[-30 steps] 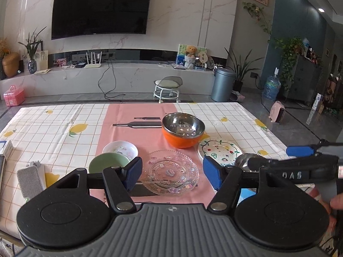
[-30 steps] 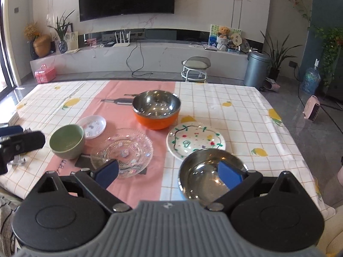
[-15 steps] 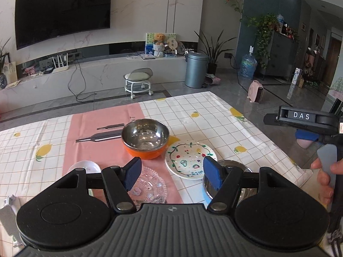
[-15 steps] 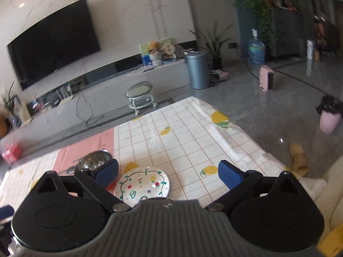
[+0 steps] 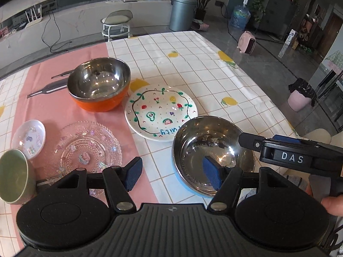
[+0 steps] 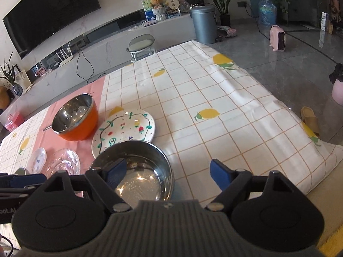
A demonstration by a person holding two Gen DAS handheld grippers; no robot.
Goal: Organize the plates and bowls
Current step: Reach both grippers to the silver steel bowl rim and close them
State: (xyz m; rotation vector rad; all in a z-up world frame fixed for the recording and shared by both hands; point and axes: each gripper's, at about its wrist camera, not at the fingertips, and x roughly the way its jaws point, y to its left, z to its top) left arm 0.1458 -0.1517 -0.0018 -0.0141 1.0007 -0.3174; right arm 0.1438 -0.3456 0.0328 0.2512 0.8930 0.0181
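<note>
Bowls and plates lie spread over the checked lemon tablecloth [image 5: 214, 64], all ahead of the two claws. Farthest beyond the left gripper [image 5: 171, 174], up and to its left, stands the orange bowl [image 5: 99, 85] with its steel lining. Nearest is the blue-bottomed steel bowl [image 5: 205, 150]: the left claw's right pad sits inside its rim and the left pad outside, over the cloth, with neither pad seen pressing the wall, so that claw is released. The right gripper [image 6: 169, 173] straddles the same bowl from the other side, its left pad within the bowl and its right pad over bare cloth; its jaws have just been narrowing, yet they stand apart and grasp nothing. Just past the steel bowl lies the painted fruit plate [image 5: 160, 113], its edge slipping behind the bowl's rim. Left of the left claw rests the clear glass plate [image 5: 88, 147], then the green cup [image 5: 12, 175], then the small white saucer [image 5: 29, 138].
</note>
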